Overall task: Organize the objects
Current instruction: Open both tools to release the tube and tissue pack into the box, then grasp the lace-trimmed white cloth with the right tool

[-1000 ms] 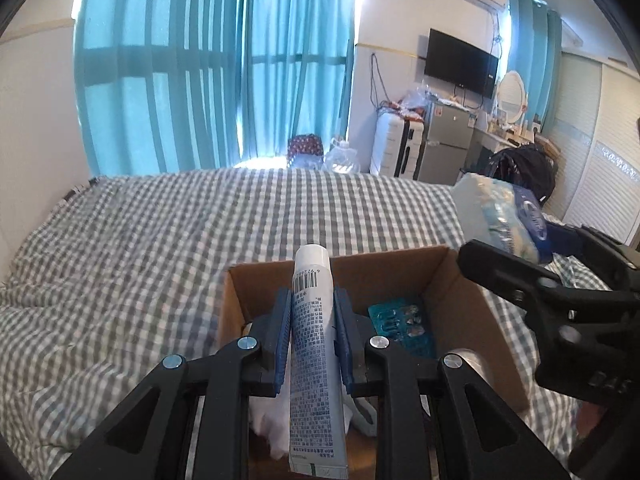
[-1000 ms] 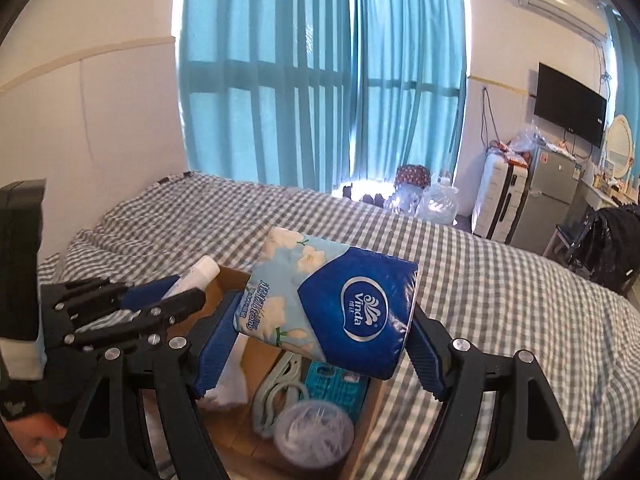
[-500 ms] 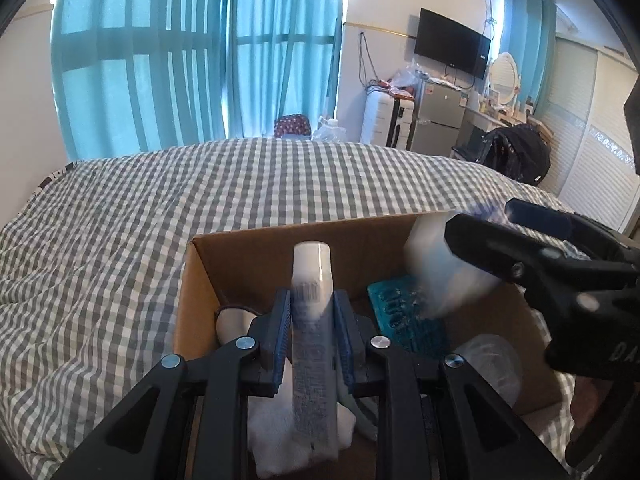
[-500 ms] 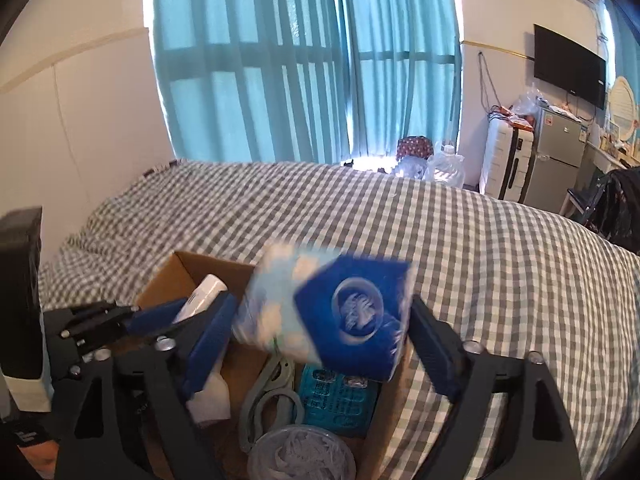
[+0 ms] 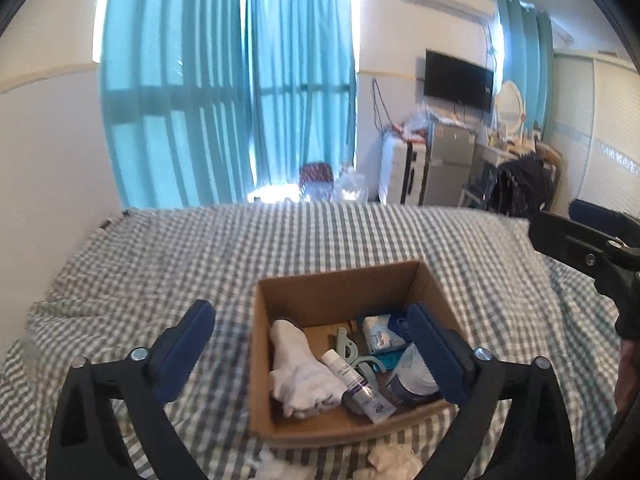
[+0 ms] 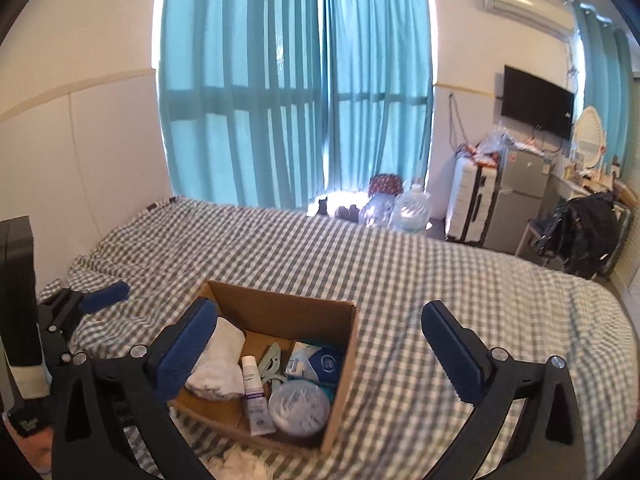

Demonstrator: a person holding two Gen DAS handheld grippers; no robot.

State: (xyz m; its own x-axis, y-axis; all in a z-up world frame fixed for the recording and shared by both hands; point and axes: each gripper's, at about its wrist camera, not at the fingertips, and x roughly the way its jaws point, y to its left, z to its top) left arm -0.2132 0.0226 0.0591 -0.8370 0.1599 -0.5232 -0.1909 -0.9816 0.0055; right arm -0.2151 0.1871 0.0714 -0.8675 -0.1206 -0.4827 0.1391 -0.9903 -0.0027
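While hovering over the checked bedspread [image 5: 160,264], left gripper [image 5: 310,350] spread wide, blue pads [image 5: 184,352] far apart, gripping nothing. Right gripper [image 6: 320,344] likewise splayed wide open and empty-handed, its pads [image 6: 452,348] well apart, one over the box corner, the other over bare bedding. Seen from the left wrist, right gripper's black frame at the far right edge; seen from the right wrist, left gripper low at the left edge.

Sitting on the bed between both grippers: open cardboard box [image 5: 332,284], upright, flaps not visible. Inside it, along the left wall, a crumpled white cloth [image 5: 298,368]. Just beside the cloth, lying flat, a white tube [image 5: 352,380] with purple print, cap toward the far wall. Next to that, a pale green clip [image 6: 270,364], partly under other items. At the right side, a blue-and-white tissue pack [image 6: 318,362] toward the back, and nearer, a round clear-lidded tub [image 6: 298,406] touching the tube. Teal packaging [image 5: 394,358] peeking out beneath the pack.

Outside the box, at its near edge, more crumpled white material [image 5: 390,460] on the bedspread. Beyond the bed, teal curtains [image 6: 296,88].
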